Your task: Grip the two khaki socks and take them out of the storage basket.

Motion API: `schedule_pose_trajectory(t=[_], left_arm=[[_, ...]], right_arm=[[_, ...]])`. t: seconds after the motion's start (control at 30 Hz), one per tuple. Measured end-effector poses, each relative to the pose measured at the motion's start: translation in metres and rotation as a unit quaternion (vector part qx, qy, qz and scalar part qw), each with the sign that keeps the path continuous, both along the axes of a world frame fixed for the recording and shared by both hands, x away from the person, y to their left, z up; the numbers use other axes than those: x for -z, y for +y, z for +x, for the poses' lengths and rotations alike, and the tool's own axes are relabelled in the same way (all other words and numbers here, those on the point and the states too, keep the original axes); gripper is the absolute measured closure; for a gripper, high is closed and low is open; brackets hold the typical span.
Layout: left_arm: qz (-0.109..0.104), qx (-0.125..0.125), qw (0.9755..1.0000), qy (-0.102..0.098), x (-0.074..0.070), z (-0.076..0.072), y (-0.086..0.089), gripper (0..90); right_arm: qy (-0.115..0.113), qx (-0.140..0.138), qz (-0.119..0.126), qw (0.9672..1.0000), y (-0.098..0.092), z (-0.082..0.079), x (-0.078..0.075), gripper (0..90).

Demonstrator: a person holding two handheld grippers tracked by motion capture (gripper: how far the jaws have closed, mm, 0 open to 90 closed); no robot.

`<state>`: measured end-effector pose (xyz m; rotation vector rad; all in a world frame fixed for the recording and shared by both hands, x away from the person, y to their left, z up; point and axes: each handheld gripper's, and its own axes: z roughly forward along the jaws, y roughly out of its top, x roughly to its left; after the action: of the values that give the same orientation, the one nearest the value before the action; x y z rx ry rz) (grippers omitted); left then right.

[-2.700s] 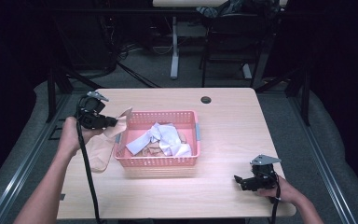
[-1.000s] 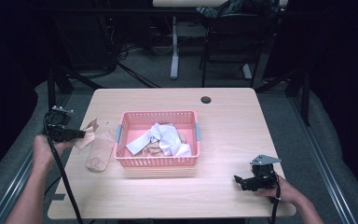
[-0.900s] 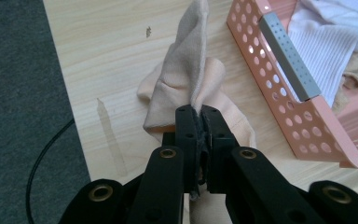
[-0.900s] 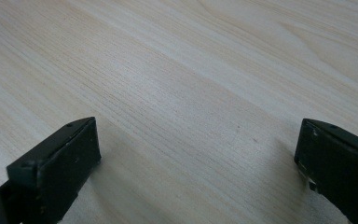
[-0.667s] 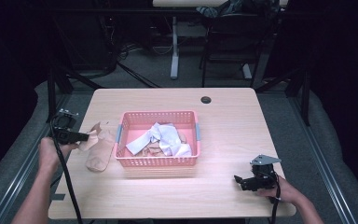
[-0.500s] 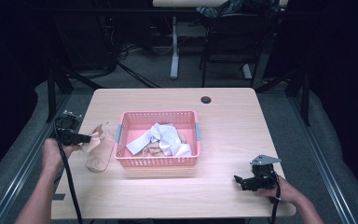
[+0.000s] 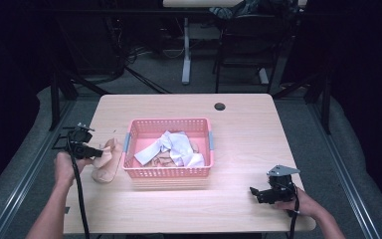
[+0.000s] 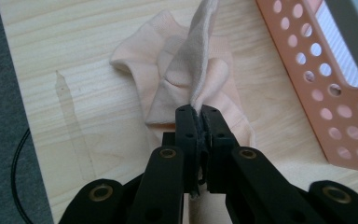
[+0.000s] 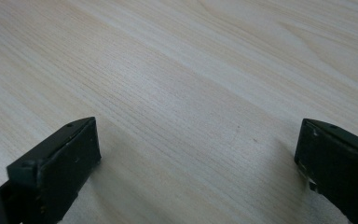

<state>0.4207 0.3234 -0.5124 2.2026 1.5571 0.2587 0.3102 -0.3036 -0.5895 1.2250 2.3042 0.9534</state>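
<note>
Peach sock [image 7: 105,162]: now lying on the table [image 7: 238,124] just left of the pink basket [image 7: 168,173], close to the table's left edge; one fold of it is drawn up and clamped between the jaws of the left gripper [image 8: 198,112], pads pressed together on the cloth; the rest is slack on the wood. Change since a few seconds back: the sock hung from this gripper beside the basket, higher up; a second ago it was already low at the table's left side, and it has since settled further onto the surface. Reading: the sock is out of the basket and being laid down; release and flattening probably come next.

Right gripper [image 7: 263,193]: resting near the table's front right, unmoved across the frames; jaws wide apart with bare wood between them [image 9: 196,140].

Room: the basket wall [image 8: 317,84] stands near the sock on one side, the table's left edge [image 8: 14,116] near on the other; narrow strip for spreading; open wood in front of the basket; white cloths [image 7: 176,149] remain inside it.
</note>
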Motion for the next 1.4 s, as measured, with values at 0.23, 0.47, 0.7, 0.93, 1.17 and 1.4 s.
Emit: schedule_pose_trajectory(t=[0.23, 0.47, 0.7, 0.93, 1.17, 1.4], left_arm=[[0.005, -0.007, 0.9999, 0.012, 0.013, 0.003, -0.003, 86.4], [0.006, -0.013, 0.9996, 0.023, 0.024, 0.006, -0.005, 86.0], [0.000, -0.025, 0.9996, 0.016, 0.021, 0.004, -0.001, 72.5], [-0.007, -0.037, 0.9992, -0.009, 0.001, -0.005, 0.005, 32.4], [-0.008, -0.033, 0.9987, -0.039, -0.020, -0.019, 0.006, 17.7], [-0.031, -0.036, 0.9971, -0.060, -0.025, -0.040, 0.008, 11.6]], right_arm=[[0.000, 0.000, -0.001, 1.0000, 0.000, 0.000, 0.000, 0.0], [0.000, 0.000, 0.000, 1.0000, 0.000, 0.000, 0.000, 0.0], [0.001, 0.000, 0.000, 1.0000, 0.000, 0.000, 0.000, 0.0], [0.001, 0.000, 0.000, 1.0000, 0.000, 0.000, 0.000, 0.0], [0.000, 0.001, 0.001, 1.0000, 0.000, 0.000, 0.000, 0.0], [0.000, 0.000, 0.000, 1.0000, 0.000, 0.000, 0.000, 0.0]])
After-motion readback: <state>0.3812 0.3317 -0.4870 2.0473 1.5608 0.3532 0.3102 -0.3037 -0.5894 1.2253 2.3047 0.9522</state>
